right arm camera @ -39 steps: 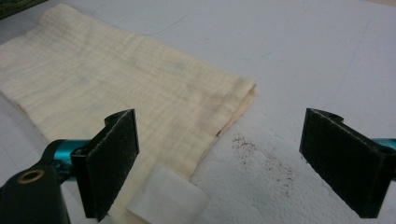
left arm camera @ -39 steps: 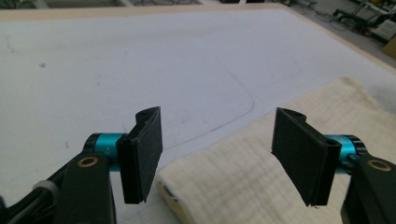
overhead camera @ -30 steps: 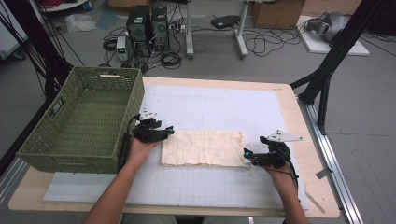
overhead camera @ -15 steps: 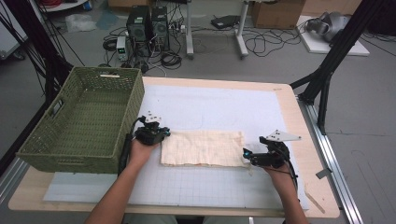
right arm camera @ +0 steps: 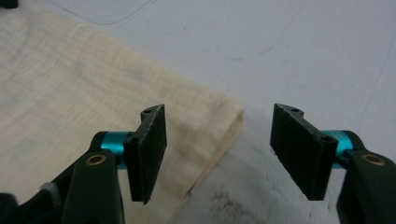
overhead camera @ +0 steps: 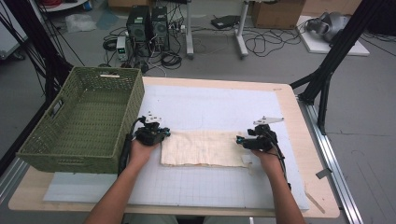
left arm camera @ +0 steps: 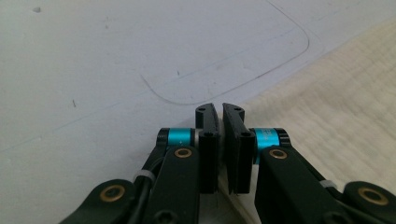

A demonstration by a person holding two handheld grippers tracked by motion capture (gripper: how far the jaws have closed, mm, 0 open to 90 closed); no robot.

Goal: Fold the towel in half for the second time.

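Observation:
A cream cloth (overhead camera: 201, 147) lies flat, folded into a rectangle, on the white grid mat (overhead camera: 210, 105). My left gripper (overhead camera: 163, 135) is at its far left corner. In the left gripper view the jaws (left arm camera: 219, 109) are shut, and the cloth's edge (left arm camera: 336, 116) runs in between them. My right gripper (overhead camera: 239, 140) sits at the cloth's far right corner. In the right gripper view its jaws (right arm camera: 219, 112) have just been closing and still stand apart. The folded corner of the cloth (right arm camera: 70, 84) lies between them, untouched by the pads.
A green woven basket (overhead camera: 128, 116) stands on the table's left side, close beside my left hand. The wooden table edge (overhead camera: 292, 107) runs along the right. Computers and cables lie on the floor beyond the far edge.
My left jaws closed on the cloth's left corner. My right gripper slid left onto the cloth's right corner, and its jaws narrowed.

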